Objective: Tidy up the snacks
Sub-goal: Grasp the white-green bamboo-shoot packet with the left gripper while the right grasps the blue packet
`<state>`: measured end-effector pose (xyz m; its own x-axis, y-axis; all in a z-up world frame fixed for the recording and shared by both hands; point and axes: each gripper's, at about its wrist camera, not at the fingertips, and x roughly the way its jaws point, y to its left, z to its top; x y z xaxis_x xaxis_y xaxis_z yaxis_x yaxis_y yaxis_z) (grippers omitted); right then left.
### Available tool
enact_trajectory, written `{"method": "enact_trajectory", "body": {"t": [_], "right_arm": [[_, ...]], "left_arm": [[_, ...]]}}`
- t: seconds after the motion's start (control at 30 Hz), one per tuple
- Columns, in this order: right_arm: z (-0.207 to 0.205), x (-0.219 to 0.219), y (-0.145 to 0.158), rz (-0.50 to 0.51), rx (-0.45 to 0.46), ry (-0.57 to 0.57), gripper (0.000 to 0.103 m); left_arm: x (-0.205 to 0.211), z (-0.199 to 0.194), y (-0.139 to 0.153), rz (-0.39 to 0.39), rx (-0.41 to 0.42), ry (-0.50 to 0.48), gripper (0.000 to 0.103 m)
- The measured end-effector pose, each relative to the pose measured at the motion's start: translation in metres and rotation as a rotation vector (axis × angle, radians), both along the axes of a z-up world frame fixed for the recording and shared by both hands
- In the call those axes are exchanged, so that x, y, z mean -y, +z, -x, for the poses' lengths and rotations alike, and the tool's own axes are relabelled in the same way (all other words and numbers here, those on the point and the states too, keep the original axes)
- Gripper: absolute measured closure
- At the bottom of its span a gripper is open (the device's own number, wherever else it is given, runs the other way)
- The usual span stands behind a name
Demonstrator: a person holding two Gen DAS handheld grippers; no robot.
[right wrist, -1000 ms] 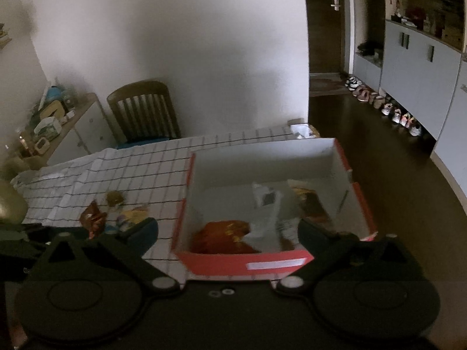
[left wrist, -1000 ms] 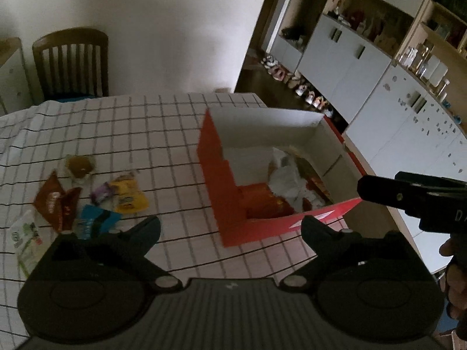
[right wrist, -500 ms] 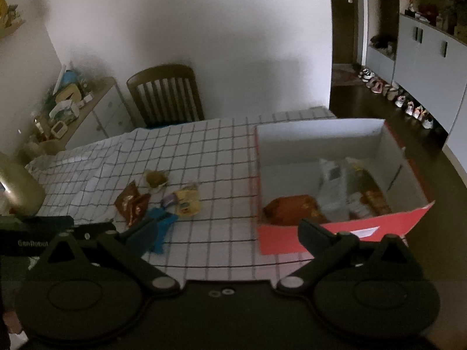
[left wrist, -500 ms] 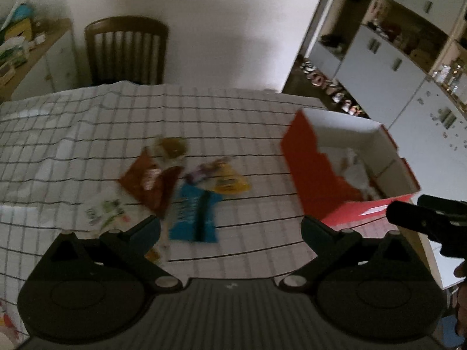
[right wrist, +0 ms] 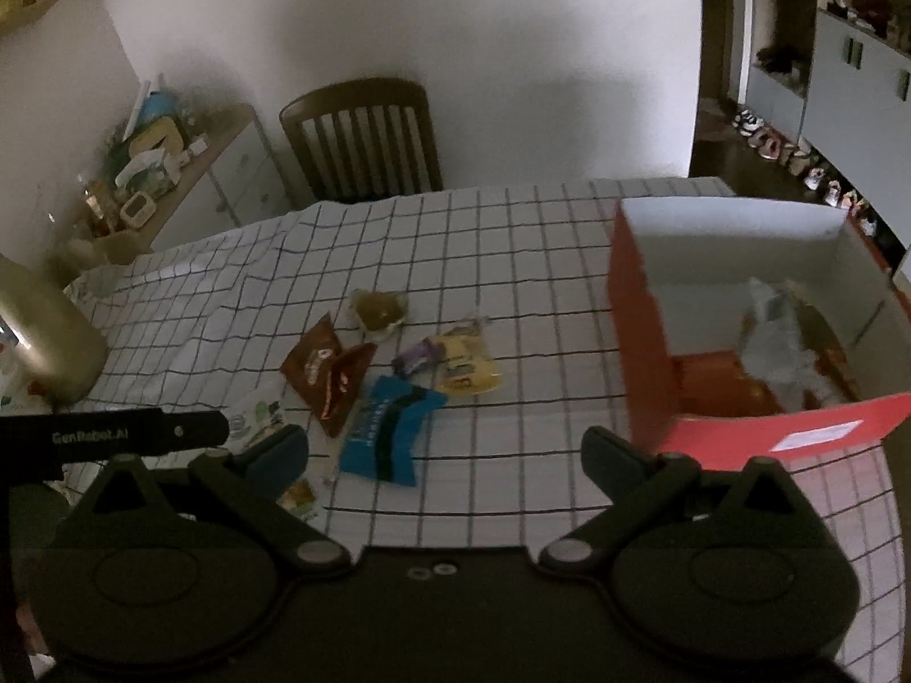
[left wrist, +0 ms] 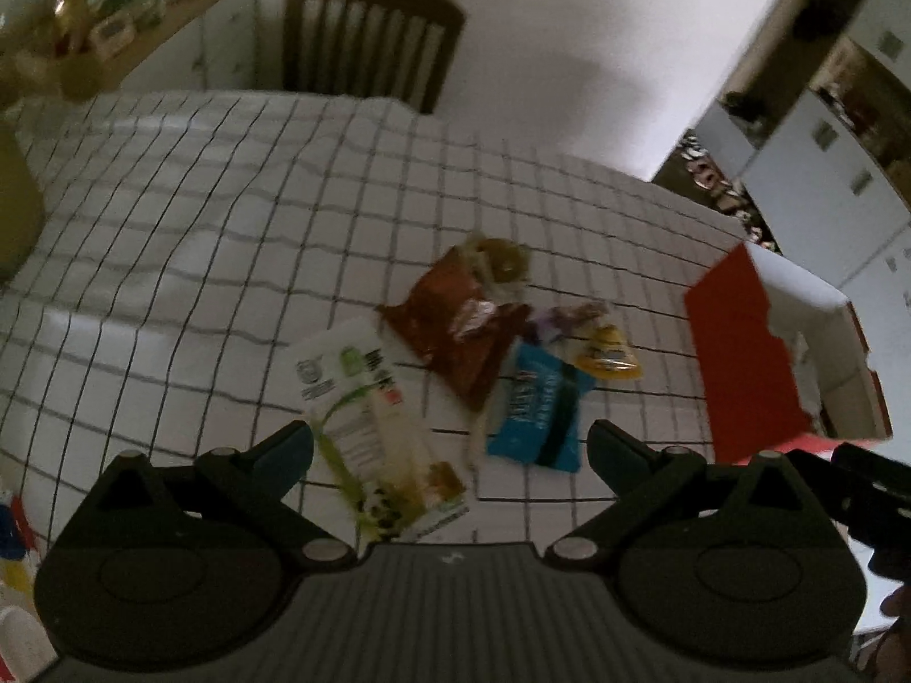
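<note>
While my left gripper (left wrist: 450,444) and right gripper (right wrist: 444,449) both hang spread and empty, six snack packets (right wrist: 382,437) lie loose mid-surface; the red box (right wrist: 643,336) at the right edge holds several. Roughly half remains, I judge.

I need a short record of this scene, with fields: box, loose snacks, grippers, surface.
box: red box, open, on the right, snacks inside
loose snacks: blue packet, brown packet, yellow packet, white-green packet, all on the cloth left of the box
left gripper: open, empty, over the white-green and blue packets
right gripper: open, empty
surface: checked cloth
</note>
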<state>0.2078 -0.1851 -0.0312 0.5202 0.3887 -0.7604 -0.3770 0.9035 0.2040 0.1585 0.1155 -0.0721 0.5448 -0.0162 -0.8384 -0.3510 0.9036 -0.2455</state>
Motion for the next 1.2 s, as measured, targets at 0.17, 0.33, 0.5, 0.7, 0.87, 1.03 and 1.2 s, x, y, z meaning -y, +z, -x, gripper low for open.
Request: {"method": "enact_trajectory", "body": {"t": [0.17, 0.33, 0.5, 0.7, 0.87, 1.03, 1.2], "right_arm": [[-0.01, -0.023, -0.013, 0.012, -0.019, 0.009, 0.001], [-0.024, -0.043, -0.029, 0.039, -0.041, 0.01, 0.002], [-0.041, -0.058, -0.048, 0.064, -0.068, -0.009, 0.005], [-0.063, -0.072, -0.073, 0.074, -0.129, -0.042, 0.016], [-0.075, -0.084, -0.089, 0.091, -0.159, -0.045, 0.023], [-0.083, -0.091, -0.105, 0.106, -0.194, -0.046, 0.03], [-0.087, -0.094, -0.118, 0.111, -0.23, -0.042, 0.038]], "left_arm": [[-0.02, -0.004, -0.022, 0.048, -0.056, 0.057, 0.0], [-0.034, -0.014, -0.049, 0.113, -0.123, 0.127, 0.0], [-0.042, -0.023, -0.076, 0.152, -0.172, 0.205, 0.0], [-0.04, -0.029, -0.095, 0.163, -0.195, 0.256, 0.0], [-0.035, -0.033, -0.102, 0.162, -0.204, 0.295, 0.001], [-0.031, -0.034, -0.108, 0.153, -0.214, 0.326, 0.001], [-0.028, -0.035, -0.113, 0.146, -0.212, 0.337, 0.001]]}}
